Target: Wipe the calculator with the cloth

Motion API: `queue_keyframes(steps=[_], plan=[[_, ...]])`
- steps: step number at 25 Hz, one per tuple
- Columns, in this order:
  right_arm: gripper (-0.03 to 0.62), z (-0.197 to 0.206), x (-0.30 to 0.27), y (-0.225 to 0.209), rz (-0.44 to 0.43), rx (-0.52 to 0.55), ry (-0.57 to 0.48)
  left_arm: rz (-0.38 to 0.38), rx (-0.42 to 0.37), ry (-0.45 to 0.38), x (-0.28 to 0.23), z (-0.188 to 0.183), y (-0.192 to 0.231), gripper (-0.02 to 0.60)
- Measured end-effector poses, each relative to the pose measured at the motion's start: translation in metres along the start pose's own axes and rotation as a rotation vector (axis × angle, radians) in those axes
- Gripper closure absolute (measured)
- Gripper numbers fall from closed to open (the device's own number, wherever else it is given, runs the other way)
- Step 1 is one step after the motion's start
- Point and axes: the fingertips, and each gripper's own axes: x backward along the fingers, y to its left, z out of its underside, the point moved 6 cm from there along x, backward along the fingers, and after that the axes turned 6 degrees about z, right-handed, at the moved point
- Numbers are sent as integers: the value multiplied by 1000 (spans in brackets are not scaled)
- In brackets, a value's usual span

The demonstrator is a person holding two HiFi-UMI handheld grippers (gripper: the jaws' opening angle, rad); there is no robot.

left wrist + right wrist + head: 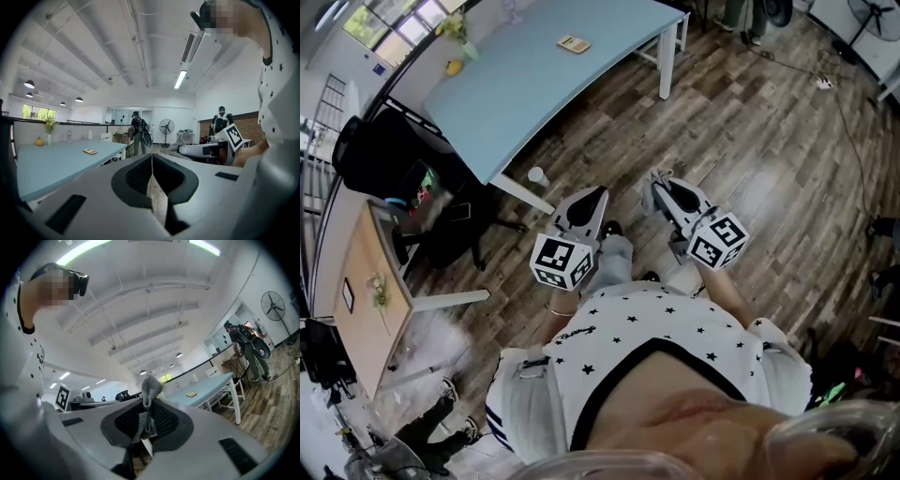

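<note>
Both jaws of the right gripper (147,403) were seen clamped on a grey knitted cloth (151,387), a tuft of which stuck up above them. The left gripper (152,163) was held just beside it, its jaws pressed together with nothing between them. The calculator (574,44) was left lying on the light-blue table (525,94), well apart from both grippers across the wooden floor (750,141).

The person wears a black-trimmed, star-print white shirt (661,330).
</note>
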Motion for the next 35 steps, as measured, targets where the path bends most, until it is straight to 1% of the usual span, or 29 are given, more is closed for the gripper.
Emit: queue_keyframes(steps=[10,16,22,27,30,35], plan=[[546,-25,-24,-40,107,44,-23,127,-7,-35,-65,-14,39,551],[546,-35,-60,-64,157,48,-23,178,-6,-49,-98,-23,76,551],[546,-39,-116,-75,162,43,8,171,25,-53,-112,-27,134,551],[545,-46,-157,-82,161,50,39,131,42,-81,-113,-35,180,551],[545,-47,-184,-83,146,57,53,106,65,-83,-110,-31,205,551],[545,-43,-221,-84,135,61,83,88,93,-81,-107,-24,236,551]])
